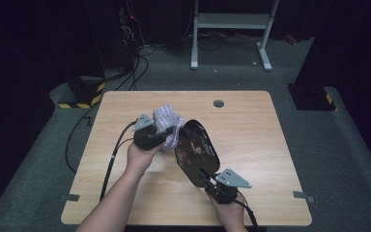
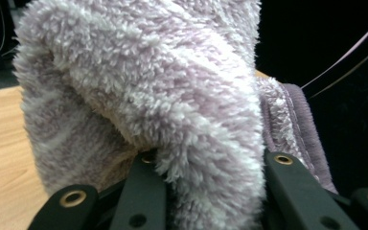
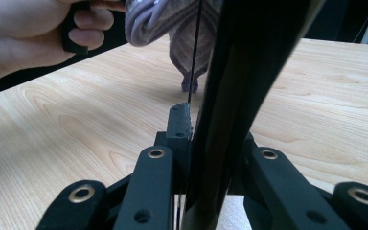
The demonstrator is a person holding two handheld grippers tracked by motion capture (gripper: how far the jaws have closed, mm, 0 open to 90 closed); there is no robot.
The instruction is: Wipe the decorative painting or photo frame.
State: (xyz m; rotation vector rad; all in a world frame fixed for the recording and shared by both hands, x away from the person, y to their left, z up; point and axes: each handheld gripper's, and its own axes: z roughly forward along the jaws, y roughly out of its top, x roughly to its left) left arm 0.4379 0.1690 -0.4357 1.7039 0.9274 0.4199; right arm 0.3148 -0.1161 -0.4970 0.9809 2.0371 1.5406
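Left tool [image 1: 166, 137] clamped on fluffy lilac cloth [image 1: 168, 123], right tool [image 1: 206, 180] clamped on black glossy tray's [image 1: 197, 151] near rim, tray tilted mid-surface [image 1: 251, 121], cloth at its ten o'clock: wipe firmly, keeping tray steady.

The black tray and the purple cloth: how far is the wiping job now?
Done: both things are picked up. The right gripper is shut on the black tray's edge and tilts it above the table. In hand: the left gripper presses the fluffy purple cloth at the tray. Left: the wiping itself; no cleaned area is visible.
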